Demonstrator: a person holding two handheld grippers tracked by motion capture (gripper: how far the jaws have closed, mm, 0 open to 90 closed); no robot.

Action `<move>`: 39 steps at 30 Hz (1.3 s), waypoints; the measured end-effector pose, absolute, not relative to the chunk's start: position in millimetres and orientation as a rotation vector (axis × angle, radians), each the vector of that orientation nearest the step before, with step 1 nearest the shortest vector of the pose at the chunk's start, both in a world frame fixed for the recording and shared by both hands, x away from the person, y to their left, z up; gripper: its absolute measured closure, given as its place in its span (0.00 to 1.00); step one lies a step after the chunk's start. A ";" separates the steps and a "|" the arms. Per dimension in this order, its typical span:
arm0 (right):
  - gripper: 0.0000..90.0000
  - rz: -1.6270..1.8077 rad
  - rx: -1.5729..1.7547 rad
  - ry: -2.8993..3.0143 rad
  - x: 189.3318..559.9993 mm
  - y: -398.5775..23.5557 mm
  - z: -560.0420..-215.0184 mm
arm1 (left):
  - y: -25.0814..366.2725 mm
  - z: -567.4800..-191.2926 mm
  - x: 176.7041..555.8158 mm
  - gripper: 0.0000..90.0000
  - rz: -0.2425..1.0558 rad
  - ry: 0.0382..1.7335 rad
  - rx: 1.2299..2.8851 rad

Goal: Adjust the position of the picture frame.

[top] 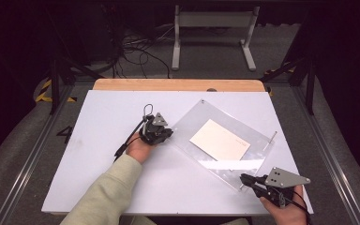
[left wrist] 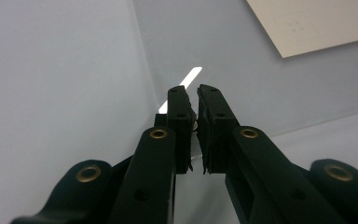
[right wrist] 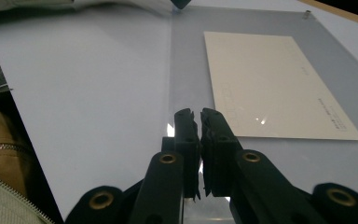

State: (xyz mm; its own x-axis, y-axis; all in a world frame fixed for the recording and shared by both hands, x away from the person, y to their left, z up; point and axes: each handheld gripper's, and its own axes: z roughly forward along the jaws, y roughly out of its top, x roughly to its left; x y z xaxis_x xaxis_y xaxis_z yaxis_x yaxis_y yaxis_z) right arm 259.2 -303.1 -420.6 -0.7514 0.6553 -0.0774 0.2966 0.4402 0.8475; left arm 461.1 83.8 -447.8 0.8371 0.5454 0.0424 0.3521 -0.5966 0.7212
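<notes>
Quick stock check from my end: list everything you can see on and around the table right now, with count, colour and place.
Clear plastic sheet: one, see-through, lying aslant on the table's right half.
Card: one, cream, at the middle of the sheet.
Small pin: one, silvery, at the sheet's right corner.
Table: one, white top with a wooden far edge.
Cables: several, black, on the floor beyond the table.
Stand: one, pale grey, on the floor behind.
Left gripper: black, shut on the sheet's left corner.
Right gripper: black, shut on the sheet's near corner.
Sleeve: one, pale green, left forearm.
</notes>
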 end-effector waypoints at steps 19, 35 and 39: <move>0.94 1.213 0.843 2.265 262.3 -310.3 -418.1 | 131.4 -446.9 378.9 0.93 0.249 0.467 2.346; 0.94 1.212 0.919 2.241 263.3 -322.4 -423.7 | 133.9 -450.2 333.5 0.93 0.160 0.220 2.414; 0.94 1.194 0.911 2.247 263.4 -320.8 -422.4 | 134.7 -450.9 334.2 0.93 0.158 0.221 2.405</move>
